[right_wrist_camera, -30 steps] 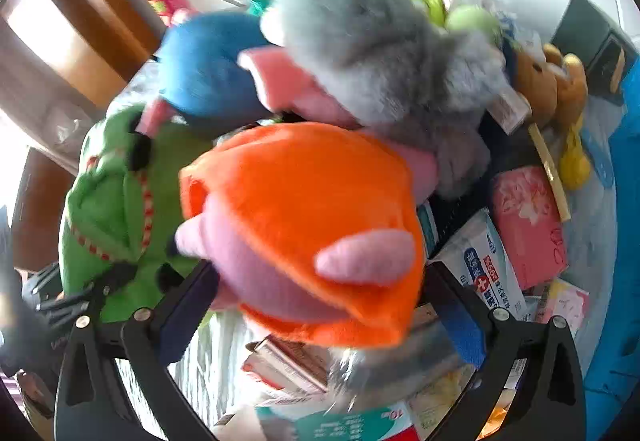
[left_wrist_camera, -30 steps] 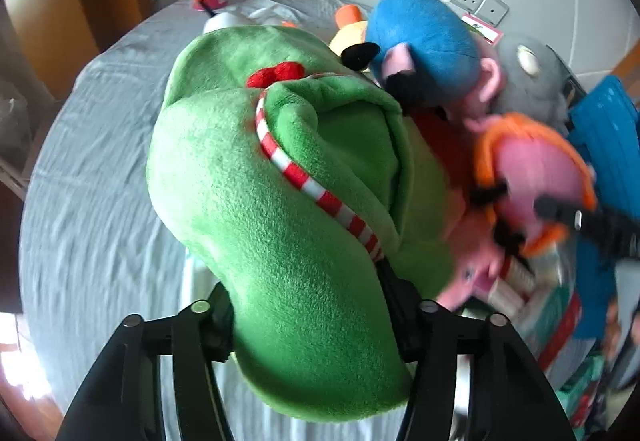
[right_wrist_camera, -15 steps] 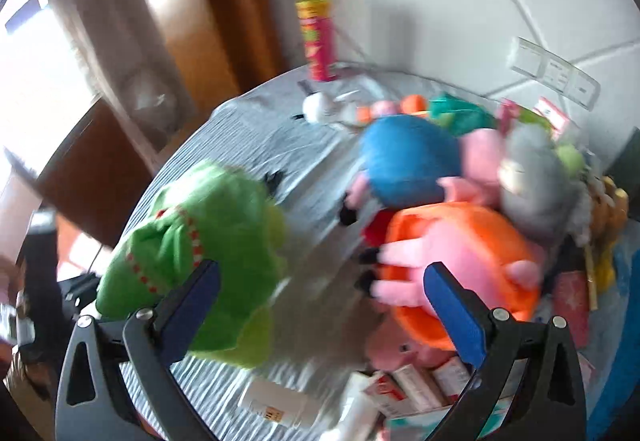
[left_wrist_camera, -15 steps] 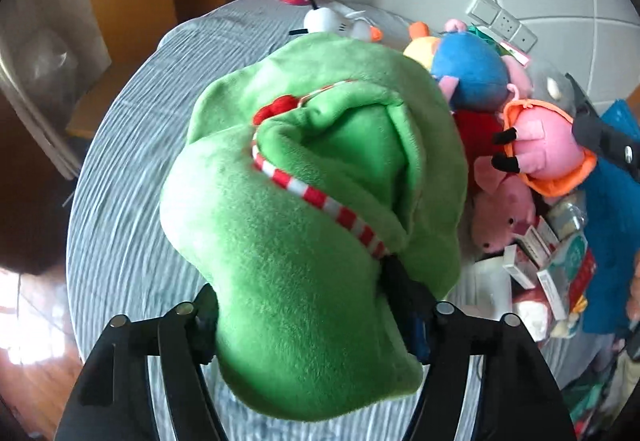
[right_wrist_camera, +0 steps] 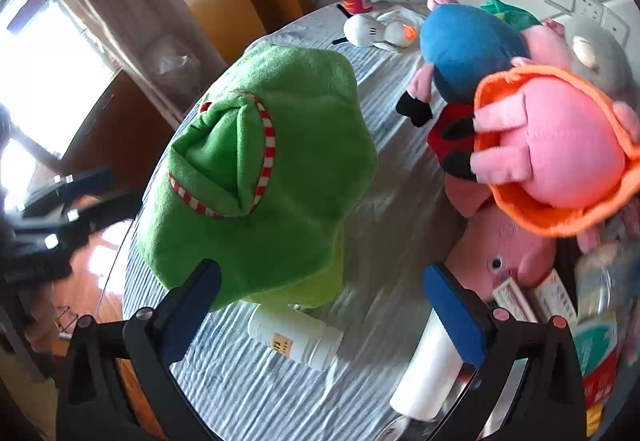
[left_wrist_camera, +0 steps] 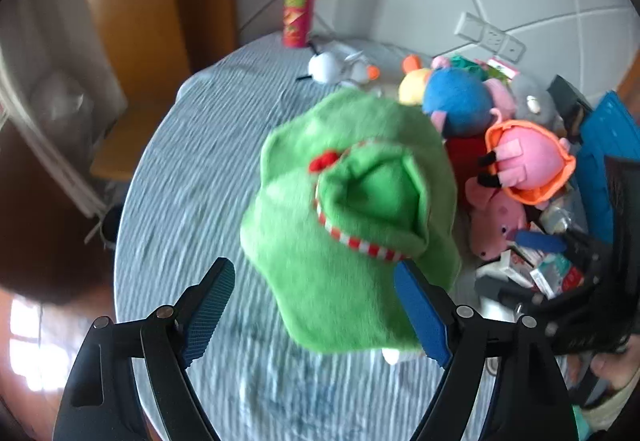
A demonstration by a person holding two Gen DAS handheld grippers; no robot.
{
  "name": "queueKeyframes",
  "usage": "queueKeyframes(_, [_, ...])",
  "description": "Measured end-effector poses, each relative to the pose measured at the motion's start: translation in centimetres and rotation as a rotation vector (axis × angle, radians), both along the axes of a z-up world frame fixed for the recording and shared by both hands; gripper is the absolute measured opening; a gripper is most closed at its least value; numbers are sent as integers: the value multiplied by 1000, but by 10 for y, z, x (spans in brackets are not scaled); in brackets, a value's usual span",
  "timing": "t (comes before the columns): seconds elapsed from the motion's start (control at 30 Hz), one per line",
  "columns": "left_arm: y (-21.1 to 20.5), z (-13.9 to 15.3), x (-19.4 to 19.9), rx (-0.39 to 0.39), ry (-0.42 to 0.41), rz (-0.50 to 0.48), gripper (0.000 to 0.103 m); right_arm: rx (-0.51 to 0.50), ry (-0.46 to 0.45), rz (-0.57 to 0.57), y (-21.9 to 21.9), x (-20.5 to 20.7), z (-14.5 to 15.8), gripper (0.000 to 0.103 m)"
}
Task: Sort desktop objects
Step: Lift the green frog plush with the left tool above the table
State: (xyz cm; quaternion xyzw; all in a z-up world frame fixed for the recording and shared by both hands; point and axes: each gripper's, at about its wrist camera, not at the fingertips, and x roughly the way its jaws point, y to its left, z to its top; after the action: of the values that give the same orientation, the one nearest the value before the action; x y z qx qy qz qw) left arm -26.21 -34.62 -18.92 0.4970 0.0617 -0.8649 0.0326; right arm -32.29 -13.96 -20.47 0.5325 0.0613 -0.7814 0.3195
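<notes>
We've just let go of the green plush (left_wrist_camera: 352,217): left gripper (left_wrist_camera: 316,305) now spread, toy resting on the table (left_wrist_camera: 188,169). Right gripper (right_wrist_camera: 320,305) spread too, empty. Plush looks placed apart from the pile.

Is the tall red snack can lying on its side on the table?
No, the red snack can stands upright at the far edge of the table, near the wall.

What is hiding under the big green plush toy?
A white bottle lies on the striped tablecloth, poking out from under the green plush toy. Whatever else lies beneath the toy is covered.
</notes>
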Motion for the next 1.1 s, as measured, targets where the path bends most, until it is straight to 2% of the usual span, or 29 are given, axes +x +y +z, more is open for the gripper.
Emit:
queueKeyframes(0.3, [-25, 11, -53, -69, 44, -292, 83, -22, -36, -360, -13, 28, -14, 103])
queueKeyframes(0.43, [-43, 2, -60, -58, 29, -388, 83, -37, -70, -513, -23, 53, -20, 103])
queueKeyframes(0.7, [-63, -12, -63, -38, 33, -424, 83, -57, -95, -606, -35, 85, -26, 103])
queueKeyframes(0.87, [-59, -11, -68, -79, 68, -542, 83, -98, -83, -703, -44, 98, -23, 103])
queueKeyframes(1.0, [-53, -7, -95, -11, 102, -655, 87, -149, -82, -783, -63, 99, -27, 103])
queueKeyframes(1.1, [-39, -24, -122, -8, 64, -758, 91, -166, -108, -843, -84, 82, -41, 103])
